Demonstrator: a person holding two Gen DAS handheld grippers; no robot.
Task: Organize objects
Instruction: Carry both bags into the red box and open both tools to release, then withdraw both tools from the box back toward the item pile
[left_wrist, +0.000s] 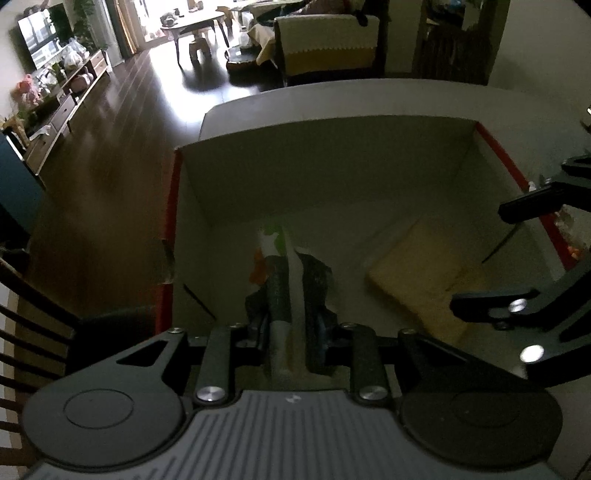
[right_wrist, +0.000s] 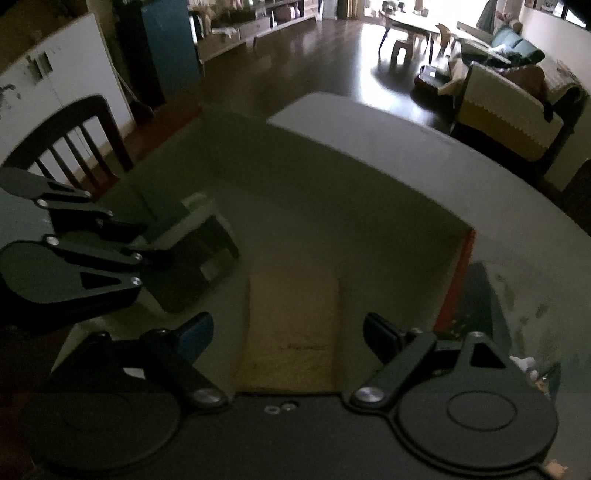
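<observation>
Cardboard box (left_wrist: 332, 166) open on the grey tabletop (left_wrist: 369, 99), both hand-held grippers over it.
Left hand-held gripper (left_wrist: 288, 332) is closed tight on a dark crinkled packet (left_wrist: 284, 288) with white, green and orange print at its far end; packet hangs inside the box, toward its left half. Flat yellow pad (left_wrist: 417, 273) lies on the box floor at the right side, apart from the packet. Right hand-held gripper (right_wrist: 288, 332) hovers above the yellow pad, jaws spread wide, nothing between them. Box has red edging (left_wrist: 168, 229) along the side rims and sits near the far-left corner of the tabletop. Dark wooden chair (right_wrist: 74, 129) stands beside the tabletop's left edge. Frames are dim and a bit blurred; packet label unreadable.
</observation>
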